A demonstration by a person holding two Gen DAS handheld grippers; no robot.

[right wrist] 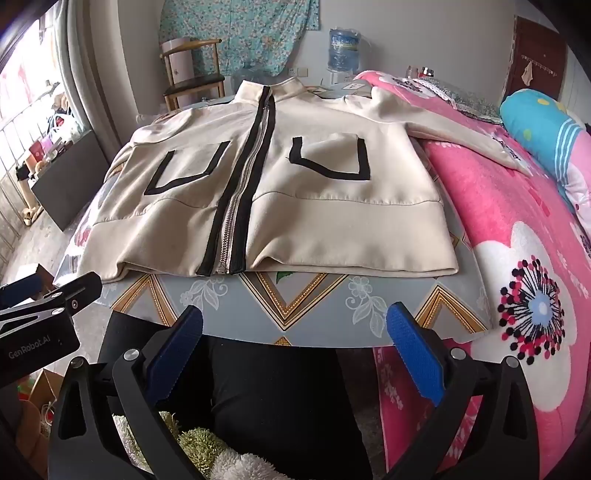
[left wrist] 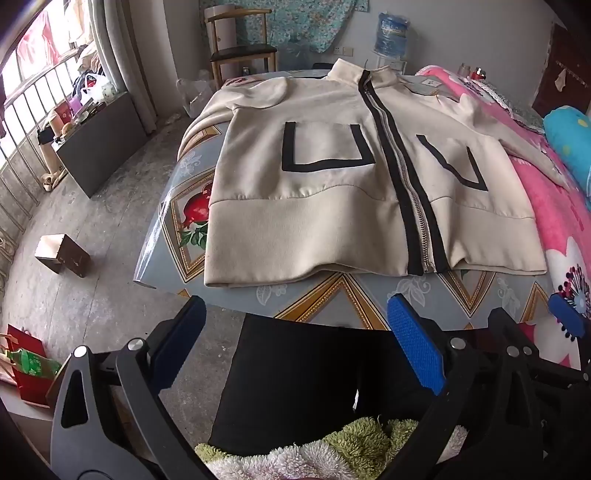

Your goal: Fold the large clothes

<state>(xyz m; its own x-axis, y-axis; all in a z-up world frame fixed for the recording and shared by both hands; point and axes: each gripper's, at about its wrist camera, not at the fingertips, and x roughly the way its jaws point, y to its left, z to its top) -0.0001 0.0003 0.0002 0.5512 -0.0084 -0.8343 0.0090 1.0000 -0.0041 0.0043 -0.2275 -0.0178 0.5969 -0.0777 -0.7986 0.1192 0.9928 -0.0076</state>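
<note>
A cream zip-up jacket (left wrist: 332, 206) (right wrist: 295, 206) lies flat, front up, on a patterned table (left wrist: 332, 299) (right wrist: 314, 299), its collar far from me. It has a black-edged zipper down the middle and two pockets trimmed in black. One sleeve drapes off the table's left side, the other onto the pink bed. My left gripper (left wrist: 295, 325) is open, held short of the table's near edge, nothing between its blue pads (left wrist: 415, 343). My right gripper (right wrist: 295, 332) is open too, level with the near edge below the hem. Part of the right gripper (left wrist: 565, 317) shows at the left wrist view's right edge.
A bed with a pink flowered blanket (right wrist: 517, 258) adjoins the table's right side. A wooden chair (left wrist: 240, 40) and a water jug (left wrist: 389, 33) stand behind. A small box (left wrist: 62, 254) sits on the concrete floor at left. The person's dark trousers (left wrist: 314, 387) are below the grippers.
</note>
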